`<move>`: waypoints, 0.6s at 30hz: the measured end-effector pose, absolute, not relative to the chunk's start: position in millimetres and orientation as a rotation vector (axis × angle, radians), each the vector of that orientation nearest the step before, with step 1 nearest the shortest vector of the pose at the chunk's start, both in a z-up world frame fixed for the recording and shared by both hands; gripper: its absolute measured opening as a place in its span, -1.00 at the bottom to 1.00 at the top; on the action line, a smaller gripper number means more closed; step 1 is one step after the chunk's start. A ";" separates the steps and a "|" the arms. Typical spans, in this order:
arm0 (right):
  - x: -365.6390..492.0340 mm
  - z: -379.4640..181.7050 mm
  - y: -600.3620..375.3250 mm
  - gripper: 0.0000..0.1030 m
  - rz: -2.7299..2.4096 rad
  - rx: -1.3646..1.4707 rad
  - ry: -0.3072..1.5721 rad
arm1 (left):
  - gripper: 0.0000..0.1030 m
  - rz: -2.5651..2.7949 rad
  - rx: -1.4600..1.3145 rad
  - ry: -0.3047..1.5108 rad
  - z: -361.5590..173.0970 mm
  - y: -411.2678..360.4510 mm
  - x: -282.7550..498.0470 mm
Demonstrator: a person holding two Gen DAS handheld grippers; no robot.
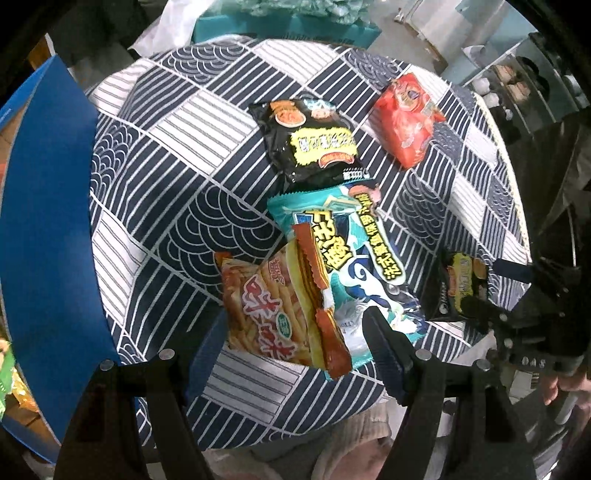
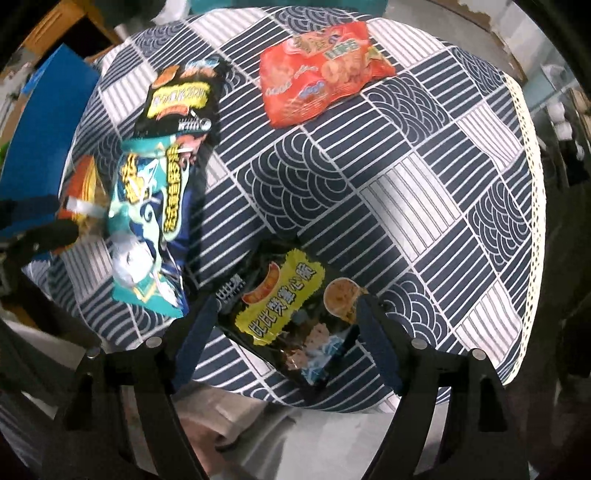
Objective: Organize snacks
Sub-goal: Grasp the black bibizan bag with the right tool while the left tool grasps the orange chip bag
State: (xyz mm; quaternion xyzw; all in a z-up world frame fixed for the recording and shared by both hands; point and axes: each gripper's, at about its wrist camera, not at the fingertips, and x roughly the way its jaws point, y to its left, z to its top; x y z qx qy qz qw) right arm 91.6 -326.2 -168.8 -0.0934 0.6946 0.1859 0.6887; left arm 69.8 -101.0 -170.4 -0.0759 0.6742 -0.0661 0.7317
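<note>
An orange fries bag (image 1: 269, 314) lies half under a teal snack bag (image 1: 354, 251) on the patterned tablecloth (image 1: 166, 166). My left gripper (image 1: 293, 317) hangs open just above them, one finger on each side of the fries bag and the right finger over the teal bag. A black bag with a yellow label (image 2: 288, 314) lies near the table's front edge, between the fingers of my open right gripper (image 2: 288, 302); the pads stand at its sides without squeezing it. Farther back lie another black bag (image 2: 181, 99) and a red bag (image 2: 321, 77).
A blue box (image 1: 48, 221) with packets in it stands at the table's left edge. The round table's rim (image 2: 532, 206) curves close on the right. A teal box (image 1: 280, 26) sits behind the table. A person's hand (image 1: 554, 391) holds the right tool.
</note>
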 end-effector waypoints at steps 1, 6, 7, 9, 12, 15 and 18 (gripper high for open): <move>90.0 -170.1 -325.8 0.52 0.422 -0.225 1.553 | 0.48 -0.143 -0.166 1.488 -173.0 -101.4 71.0; 81.4 -178.1 -325.2 0.52 0.461 -0.271 1.566 | 0.55 -0.129 -0.134 1.493 -182.7 -105.4 79.6; 80.1 -181.0 -325.7 0.53 0.467 -0.286 1.569 | 0.55 -0.128 -0.129 1.497 -184.6 -106.0 81.2; 78.5 -185.2 -326.5 0.53 0.477 -0.308 1.572 | 0.55 -0.125 -0.125 1.505 -188.7 -106.1 84.4; 77.0 -188.4 -325.1 0.55 0.477 -0.334 1.550 | 0.55 -0.123 -0.122 1.522 -196.1 -105.5 88.1; 78.9 -191.5 -326.5 0.55 0.478 -0.341 1.542 | 0.50 -0.127 -0.110 1.547 -204.2 -105.0 89.2; 83.7 -191.5 -327.8 0.55 0.486 -0.343 1.539 | 0.34 -0.140 -0.115 1.550 -207.7 -103.3 88.8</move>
